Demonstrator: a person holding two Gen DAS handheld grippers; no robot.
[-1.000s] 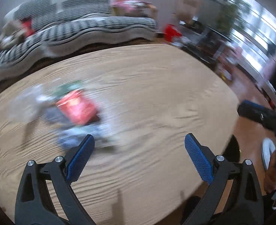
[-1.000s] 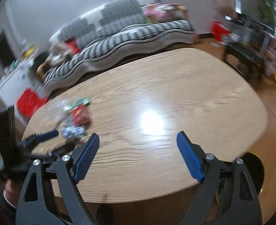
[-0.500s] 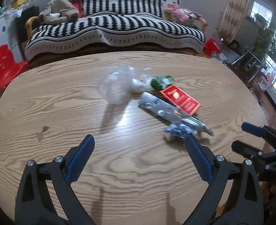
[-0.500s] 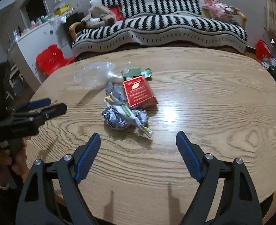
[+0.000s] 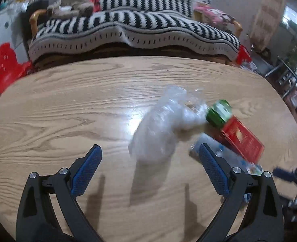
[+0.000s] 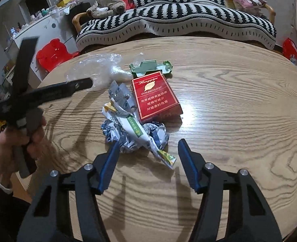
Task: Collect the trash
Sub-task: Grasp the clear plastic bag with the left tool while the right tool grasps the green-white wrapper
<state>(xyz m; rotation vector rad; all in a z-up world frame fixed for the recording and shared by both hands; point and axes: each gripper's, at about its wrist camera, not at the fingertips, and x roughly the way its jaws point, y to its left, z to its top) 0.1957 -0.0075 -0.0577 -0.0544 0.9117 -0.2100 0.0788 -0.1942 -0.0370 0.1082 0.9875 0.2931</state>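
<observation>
Left gripper point(image 5: 149, 169): in the left wrist view its blue pads stand wide apart and hold nothing; the clear plastic bag point(image 5: 162, 129) lies on the table just ahead of the gap.
Trash, left wrist view: the bag touches a green piece point(image 5: 219, 114); a red cigarette box point(image 5: 241, 139) lies at the right of it, and the blurred wrappers are partly hidden behind the right finger.
Table point(image 5: 68, 104): oval, light wood, with a striped sofa point(image 5: 132, 26) behind it.
Right gripper point(image 6: 148, 161): in the right wrist view its jaws are closing but still apart; the tail of a white and green wrapper point(image 6: 146, 139) lies between the pads, not pressed.
Trash, right wrist view: crumpled foil point(image 6: 128, 139) under the wrapper, the red box above it, the green piece and the bag farther back.
Left side of this view: a hand point(image 6: 15, 147) holds the other gripper above the table edge.
</observation>
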